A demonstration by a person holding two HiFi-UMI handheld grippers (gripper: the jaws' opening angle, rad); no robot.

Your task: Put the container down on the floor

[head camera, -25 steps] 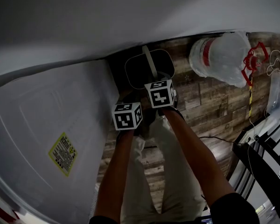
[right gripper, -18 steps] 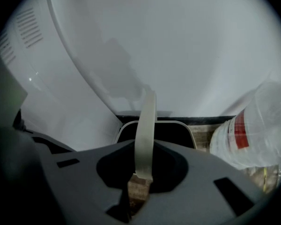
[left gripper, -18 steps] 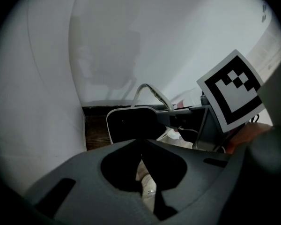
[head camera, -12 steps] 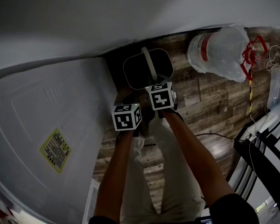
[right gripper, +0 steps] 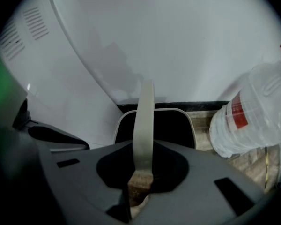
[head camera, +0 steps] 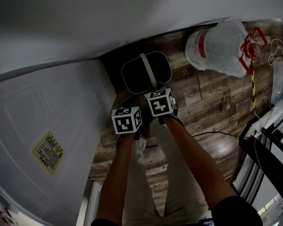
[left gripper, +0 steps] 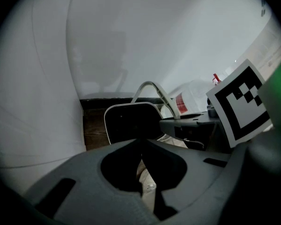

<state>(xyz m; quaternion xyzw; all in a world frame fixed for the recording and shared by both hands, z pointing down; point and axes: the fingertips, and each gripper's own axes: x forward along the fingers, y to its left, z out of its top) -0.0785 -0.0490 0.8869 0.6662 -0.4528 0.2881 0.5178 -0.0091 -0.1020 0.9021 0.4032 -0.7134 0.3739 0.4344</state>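
Beside the white wall, container (head camera: 146, 72) with its pale handle (right gripper: 143, 125) clamped in my right gripper (right gripper: 140, 182). Left gripper (left gripper: 141, 172): fingers together, empty. Container's base hidden; contact with floor (head camera: 203, 102) unclear.

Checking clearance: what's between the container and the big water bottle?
Only bare wooden floor separates the container from the water bottle, seen in the head view.

The left tongs (left gripper: 141, 146) are shown closed, with nothing gripped. Beyond them, a dark, white-rimmed container (left gripper: 131, 121) with an arched handle (left gripper: 152, 86) is seen; a marker cube (left gripper: 241, 102) is seen at right.
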